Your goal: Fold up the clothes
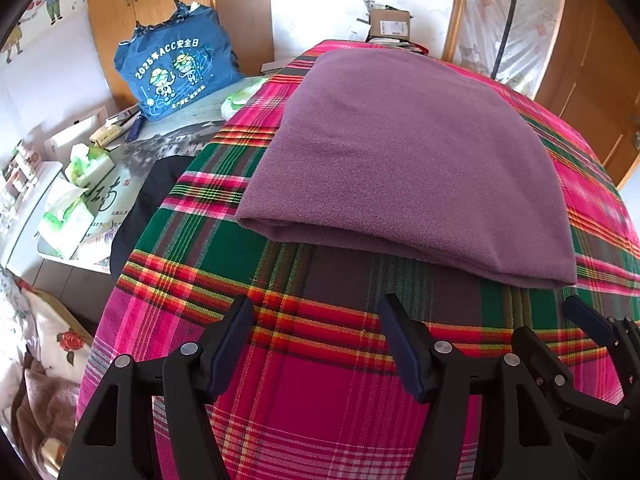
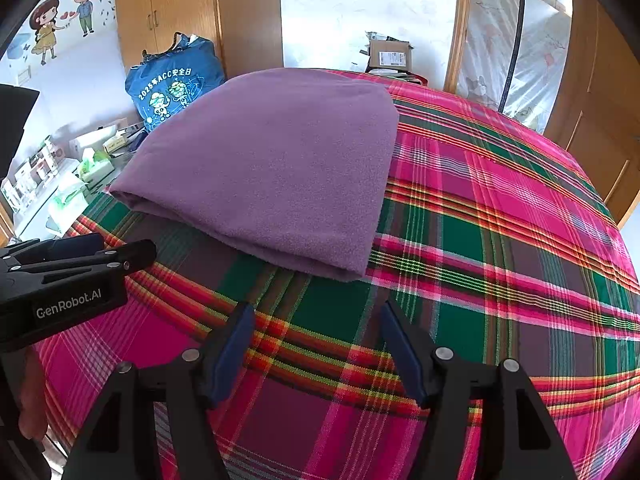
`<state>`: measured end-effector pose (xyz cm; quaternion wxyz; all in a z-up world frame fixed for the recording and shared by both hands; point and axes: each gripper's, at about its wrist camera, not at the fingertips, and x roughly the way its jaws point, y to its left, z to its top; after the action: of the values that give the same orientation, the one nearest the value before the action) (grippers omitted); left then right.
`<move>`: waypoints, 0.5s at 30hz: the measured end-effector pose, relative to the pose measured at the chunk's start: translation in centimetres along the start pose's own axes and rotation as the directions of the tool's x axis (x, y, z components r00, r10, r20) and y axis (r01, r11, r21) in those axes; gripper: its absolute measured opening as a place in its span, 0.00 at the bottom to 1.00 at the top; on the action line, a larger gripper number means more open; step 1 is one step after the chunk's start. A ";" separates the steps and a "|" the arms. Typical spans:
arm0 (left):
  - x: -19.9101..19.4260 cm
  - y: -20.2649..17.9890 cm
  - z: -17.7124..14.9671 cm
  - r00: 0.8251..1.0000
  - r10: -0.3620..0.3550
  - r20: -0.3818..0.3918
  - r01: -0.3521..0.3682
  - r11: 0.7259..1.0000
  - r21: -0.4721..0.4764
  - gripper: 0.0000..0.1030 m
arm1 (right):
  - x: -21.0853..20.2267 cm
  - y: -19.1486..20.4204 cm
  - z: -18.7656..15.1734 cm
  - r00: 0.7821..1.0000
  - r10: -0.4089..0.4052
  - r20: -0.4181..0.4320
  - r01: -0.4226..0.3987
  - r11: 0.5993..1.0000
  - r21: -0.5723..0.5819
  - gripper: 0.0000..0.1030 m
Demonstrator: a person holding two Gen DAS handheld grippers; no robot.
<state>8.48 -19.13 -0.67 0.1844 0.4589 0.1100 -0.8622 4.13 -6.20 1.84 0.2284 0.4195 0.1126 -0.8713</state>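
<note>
Left tool (image 1: 316,344): jaws spread wide, nothing between them, hovering over the plaid sheet just short of the purple garment's near fold
Right tool (image 2: 318,350): jaws apart too, empty, also on the near side of the purple garment
Plaid sheet (image 2: 500,260): pink, green and red checks, spread flat under the purple garment
Purple garment (image 1: 404,160): folded into a neat rectangle, lying flat on the sheet, clear of both tools
Blue bag (image 1: 176,68): upright beyond the purple garment, to its left, before the wooden wardrobe (image 1: 160,4)
</note>
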 end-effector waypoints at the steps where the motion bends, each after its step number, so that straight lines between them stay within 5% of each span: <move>1: 0.0 0.0 0.0 1.000 -0.002 0.001 0.002 1.000 0.001 0.66 | 0.0 0.0 0.0 1.000 0.000 0.000 0.000 1.000 0.000 0.64; 15: 0.0 -0.4 -0.2 1.000 -0.010 0.006 0.010 1.000 0.015 0.72 | 0.0 0.2 0.0 1.000 0.000 -0.002 0.000 1.000 -0.002 0.65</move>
<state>8.47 -18.74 -0.83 0.1767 0.4572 0.1051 -0.8653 4.23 -6.42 1.83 0.2285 0.4201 0.1135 -0.8709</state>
